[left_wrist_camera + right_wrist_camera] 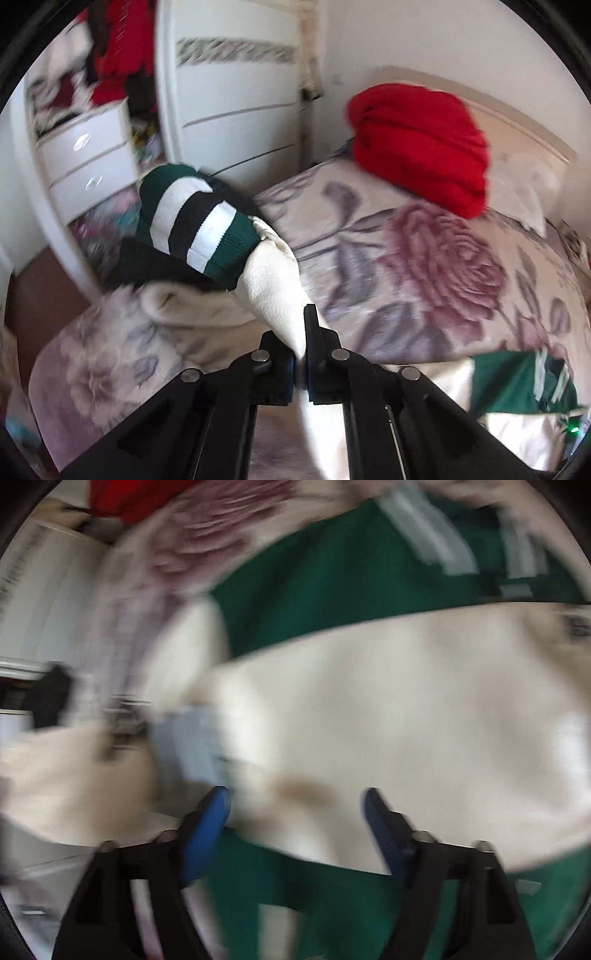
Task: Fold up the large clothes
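Observation:
A large jacket with a green body, cream sleeves and striped cuffs lies on the bed. My left gripper (302, 354) is shut on the cream sleeve (273, 280) and holds it up; the green, white and black striped cuff (195, 221) hangs at its far end. More of the jacket (517, 384) lies at the lower right. In the blurred right wrist view, my right gripper (297, 801) is open just above the jacket's cream sleeve (369, 720) and green body (332, 583).
The bed has a floral cover (424, 266). A folded red garment (421, 144) lies near the headboard. A white wardrobe (236, 92) and a chest of drawers (85, 162) piled with clothes stand to the left of the bed.

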Motion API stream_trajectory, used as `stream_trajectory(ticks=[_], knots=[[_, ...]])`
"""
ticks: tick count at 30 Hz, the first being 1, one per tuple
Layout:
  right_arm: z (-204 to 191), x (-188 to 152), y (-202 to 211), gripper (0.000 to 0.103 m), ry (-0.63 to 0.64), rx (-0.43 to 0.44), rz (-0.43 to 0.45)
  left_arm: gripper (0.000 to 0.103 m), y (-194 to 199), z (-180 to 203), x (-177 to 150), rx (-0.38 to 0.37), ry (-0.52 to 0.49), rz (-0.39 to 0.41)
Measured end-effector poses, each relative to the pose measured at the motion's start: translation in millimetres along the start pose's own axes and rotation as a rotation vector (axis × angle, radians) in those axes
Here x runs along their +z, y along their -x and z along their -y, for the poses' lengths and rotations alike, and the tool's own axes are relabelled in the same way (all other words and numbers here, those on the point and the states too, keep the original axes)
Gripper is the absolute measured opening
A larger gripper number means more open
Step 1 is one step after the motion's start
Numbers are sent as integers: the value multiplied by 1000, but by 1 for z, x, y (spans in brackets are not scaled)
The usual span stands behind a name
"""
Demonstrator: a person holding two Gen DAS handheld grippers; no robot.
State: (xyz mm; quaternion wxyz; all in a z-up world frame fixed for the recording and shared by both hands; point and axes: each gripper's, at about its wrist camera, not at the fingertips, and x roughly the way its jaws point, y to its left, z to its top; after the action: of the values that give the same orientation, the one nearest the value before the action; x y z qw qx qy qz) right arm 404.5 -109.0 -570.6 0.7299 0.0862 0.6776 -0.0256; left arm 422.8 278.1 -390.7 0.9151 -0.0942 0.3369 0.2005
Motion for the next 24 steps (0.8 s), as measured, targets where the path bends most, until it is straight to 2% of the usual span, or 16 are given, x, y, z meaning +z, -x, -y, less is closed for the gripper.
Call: stream_trajectory(ticks=[1, 3, 6, 9, 13, 16, 19, 22, 24], knots=[[12, -6, 1, 91, 11, -99, 10, 2, 8, 15, 1, -18, -27, 9], [35, -15, -1, 91, -1, -159, 9, 2, 25, 49, 1, -65, -91, 23], [70, -24, -3, 91, -60, -138, -20, 2, 53, 114, -8, -154, -194, 25], [120, -36, 8, 91, -148, -104, -37, 2, 82, 187, -32, -269, -285, -4], [200, -59, 30, 91, -266, -80, -38, 2, 111, 302, -83, -453, -383, -134], [264, -79, 43, 91, -345, -92, -43, 2, 119, 379, -135, -534, -461, -241], [325, -102, 51, 91, -409, -117, -50, 2, 114, 439, -188, -568, -530, -353], [376, -122, 56, 91, -457, -126, -63, 5, 96, 485, -242, -541, -623, -471], [404, -133, 59, 91, -480, -100, -72, 5, 86, 497, -264, -517, -667, -524]])
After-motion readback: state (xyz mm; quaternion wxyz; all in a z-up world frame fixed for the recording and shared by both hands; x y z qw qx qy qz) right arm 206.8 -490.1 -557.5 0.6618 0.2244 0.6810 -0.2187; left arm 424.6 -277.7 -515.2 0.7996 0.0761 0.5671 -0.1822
